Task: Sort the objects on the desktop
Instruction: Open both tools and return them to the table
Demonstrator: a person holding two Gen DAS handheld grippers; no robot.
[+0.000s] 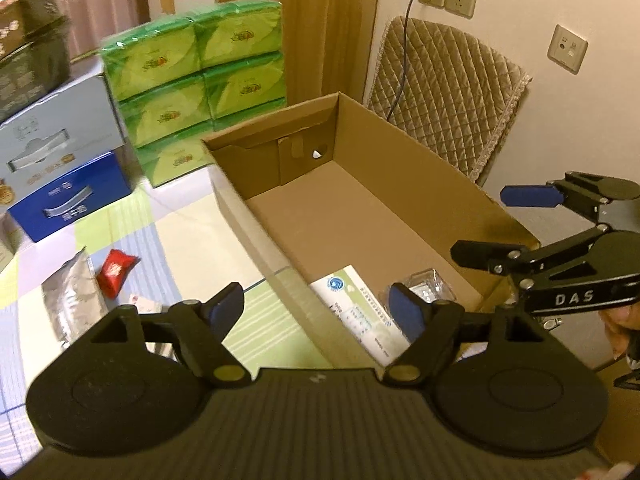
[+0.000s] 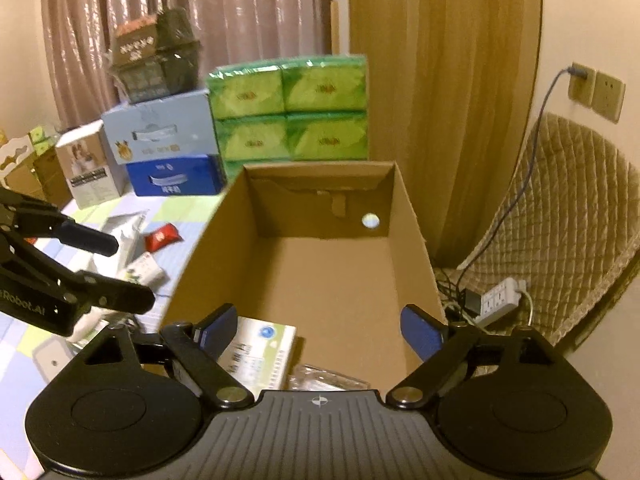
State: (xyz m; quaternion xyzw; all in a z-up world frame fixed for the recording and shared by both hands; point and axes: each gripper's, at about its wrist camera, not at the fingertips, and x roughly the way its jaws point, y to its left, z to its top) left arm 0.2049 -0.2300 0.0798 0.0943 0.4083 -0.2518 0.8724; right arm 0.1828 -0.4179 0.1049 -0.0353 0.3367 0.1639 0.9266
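Note:
An open cardboard box stands on the table. Inside lie a white and green booklet and a clear plastic case. My left gripper is open and empty over the box's near left wall. My right gripper is open and empty above the box's near end; it also shows in the left wrist view. On the table left of the box lie a red packet, a silver pouch and a small white pack.
Stacked green tissue packs, a blue box and a grey box stand behind. A quilted chair and a power strip are to the right.

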